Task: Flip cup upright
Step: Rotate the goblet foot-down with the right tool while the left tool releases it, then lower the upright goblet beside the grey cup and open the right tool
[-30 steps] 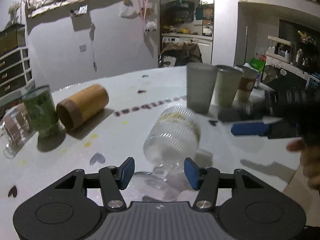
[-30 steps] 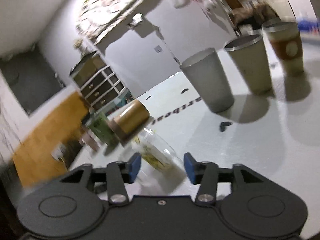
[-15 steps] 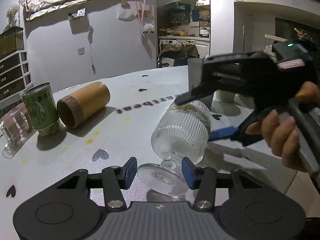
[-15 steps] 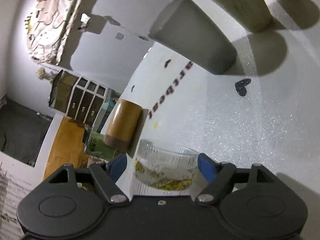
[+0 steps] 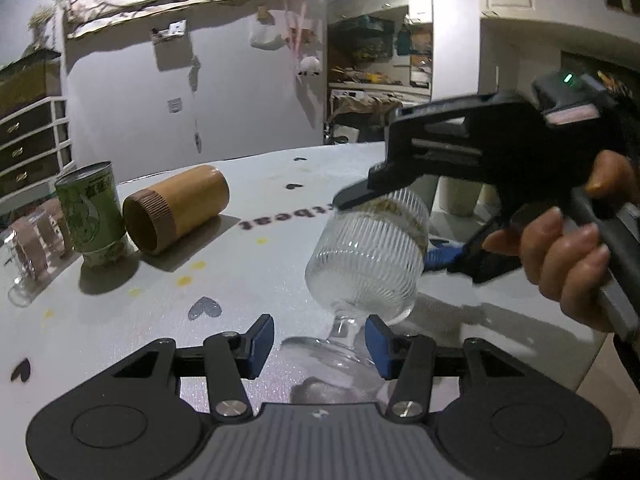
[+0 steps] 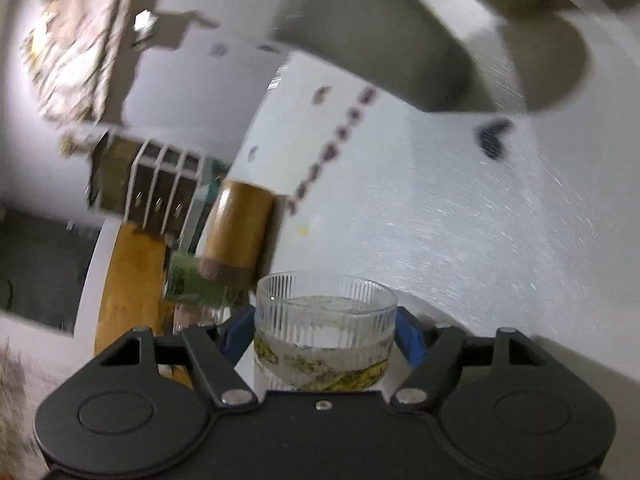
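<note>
Since the earlier frames, the ribbed glass cup (image 5: 366,258) has risen from lying on its side to nearly upright, and the right gripper (image 5: 434,260) has closed in around its bowl.

Left wrist view: the cup stands on its stem and foot on the white table (image 5: 260,272), leaning slightly, mouth up and tipped away from the camera. The left gripper (image 5: 320,344) is spread, its blue pads either side of the stem and foot — no contact visible, so it is released and only flanking the base. The right gripper reaches in from the right in the person's hand (image 5: 568,256), one black finger across the rim region, a blue pad showing behind the bowl. Well apart to the left lie a bamboo cup (image 5: 176,212) on its side, a green can (image 5: 90,212) and a small glass (image 5: 28,252).

Right wrist view, blurred by motion: the cup (image 6: 324,340) sits between the blue pads, which press on both sides of the ribbed wall — grasping the cup. The view is strongly rolled.

Judgement: the righting rotation is almost complete. The next move calls for levelling the last of the tilt, seating the foot flat on the table, then opening the right gripper without dragging the bowl sideways; the narrow stem makes toppling the likely fault.
</note>
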`<state>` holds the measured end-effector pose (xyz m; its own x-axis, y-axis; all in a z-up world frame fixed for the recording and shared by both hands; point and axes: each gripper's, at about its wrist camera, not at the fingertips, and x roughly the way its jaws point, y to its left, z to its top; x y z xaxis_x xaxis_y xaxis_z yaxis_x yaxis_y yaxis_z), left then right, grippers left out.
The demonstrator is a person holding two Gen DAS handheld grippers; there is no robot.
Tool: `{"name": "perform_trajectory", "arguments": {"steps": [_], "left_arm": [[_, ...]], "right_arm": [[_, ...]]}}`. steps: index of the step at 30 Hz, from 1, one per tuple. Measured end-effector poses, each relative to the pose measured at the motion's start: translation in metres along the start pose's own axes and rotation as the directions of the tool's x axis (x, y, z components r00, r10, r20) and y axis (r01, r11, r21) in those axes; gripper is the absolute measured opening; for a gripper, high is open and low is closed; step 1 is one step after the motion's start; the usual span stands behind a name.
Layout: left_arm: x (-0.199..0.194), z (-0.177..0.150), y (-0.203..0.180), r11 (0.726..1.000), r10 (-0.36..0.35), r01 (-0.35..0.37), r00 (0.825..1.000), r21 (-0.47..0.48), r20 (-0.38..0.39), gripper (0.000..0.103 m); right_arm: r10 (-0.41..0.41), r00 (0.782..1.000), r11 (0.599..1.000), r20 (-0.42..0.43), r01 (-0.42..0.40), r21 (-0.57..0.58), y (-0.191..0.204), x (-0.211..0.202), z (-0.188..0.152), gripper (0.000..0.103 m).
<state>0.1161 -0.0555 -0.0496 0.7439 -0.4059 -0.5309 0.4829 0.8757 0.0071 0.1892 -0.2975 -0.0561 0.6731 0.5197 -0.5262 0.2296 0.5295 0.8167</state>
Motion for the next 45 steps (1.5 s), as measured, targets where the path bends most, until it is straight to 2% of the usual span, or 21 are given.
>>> {"name": "perform_trajectory", "arguments": {"steps": [2, 4, 7, 10, 11, 13, 17, 21, 26, 30, 34, 38, 45], "left_arm": [[-0.001, 0.001, 0.002, 1.000, 0.006, -0.005, 1.000, -0.026, 0.018, 0.056], [-0.003, 0.001, 0.004, 0.999, 0.010, -0.008, 0.999, -0.053, 0.038, 0.061], [-0.006, 0.000, 0.008, 0.995, 0.012, -0.006, 0.998, -0.101, 0.059, 0.066], [-0.010, -0.004, 0.008, 0.992, 0.023, -0.013, 0.997, -0.125, 0.077, 0.071], [-0.010, -0.006, 0.007, 0.992, 0.035, -0.025, 0.996, -0.125, 0.078, 0.071], [-0.012, -0.009, 0.005, 0.991, 0.056, -0.046, 0.995, -0.122, 0.082, 0.076], [-0.014, -0.015, 0.004, 0.991, 0.079, -0.068, 0.993, -0.117, 0.089, 0.082], [-0.017, -0.019, 0.004, 0.990, 0.085, -0.072, 0.991, -0.122, 0.100, 0.083], [-0.020, -0.022, 0.003, 0.990, 0.092, -0.078, 0.989, -0.118, 0.113, 0.088], [-0.020, -0.022, 0.003, 0.989, 0.092, -0.077, 0.989, -0.125, 0.118, 0.088], [-0.022, -0.021, 0.004, 0.988, 0.096, -0.080, 0.988, -0.130, 0.124, 0.089], [-0.024, -0.018, 0.004, 0.988, 0.100, -0.083, 0.986, -0.130, 0.134, 0.089], [-0.030, -0.007, 0.002, 0.986, 0.125, -0.104, 0.980, -0.131, 0.157, 0.089]], "right_arm": [[-0.010, 0.999, 0.992, 0.037, 0.015, -0.129, 0.019, -0.007, -0.003, 0.074], [-0.026, 0.995, 0.957, 0.093, 0.052, -0.285, 0.041, -0.014, -0.008, 0.074], [-0.067, 0.977, 0.857, 0.200, 0.159, -0.491, 0.072, -0.021, -0.015, 0.074], [-0.101, 0.941, 0.725, 0.322, 0.291, -0.624, 0.093, -0.020, -0.020, 0.074], [-0.104, 0.929, 0.684, 0.355, 0.326, -0.653, 0.098, -0.017, -0.018, 0.074], [-0.106, 0.909, 0.630, 0.402, 0.375, -0.680, 0.103, -0.010, -0.011, 0.074], [-0.133, 0.883, 0.585, 0.450, 0.436, -0.684, 0.106, 0.006, 0.011, 0.073], [-0.169, 0.843, 0.527, 0.511, 0.515, -0.676, 0.107, 0.026, 0.020, 0.074], [-0.181, 0.799, 0.515, 0.573, 0.573, -0.637, 0.110, 0.041, 0.028, 0.074], [-0.176, 0.785, 0.507, 0.594, 0.589, -0.629, 0.108, 0.050, 0.032, 0.074], [-0.170, 0.771, 0.472, 0.614, 0.611, -0.636, 0.106, 0.055, 0.029, 0.074], [-0.178, 0.774, 0.478, 0.608, 0.608, -0.634, 0.107, 0.049, 0.026, 0.075], [-0.122, 0.807, 0.511, 0.577, 0.550, -0.661, 0.112, 0.010, 0.012, 0.081]]}}
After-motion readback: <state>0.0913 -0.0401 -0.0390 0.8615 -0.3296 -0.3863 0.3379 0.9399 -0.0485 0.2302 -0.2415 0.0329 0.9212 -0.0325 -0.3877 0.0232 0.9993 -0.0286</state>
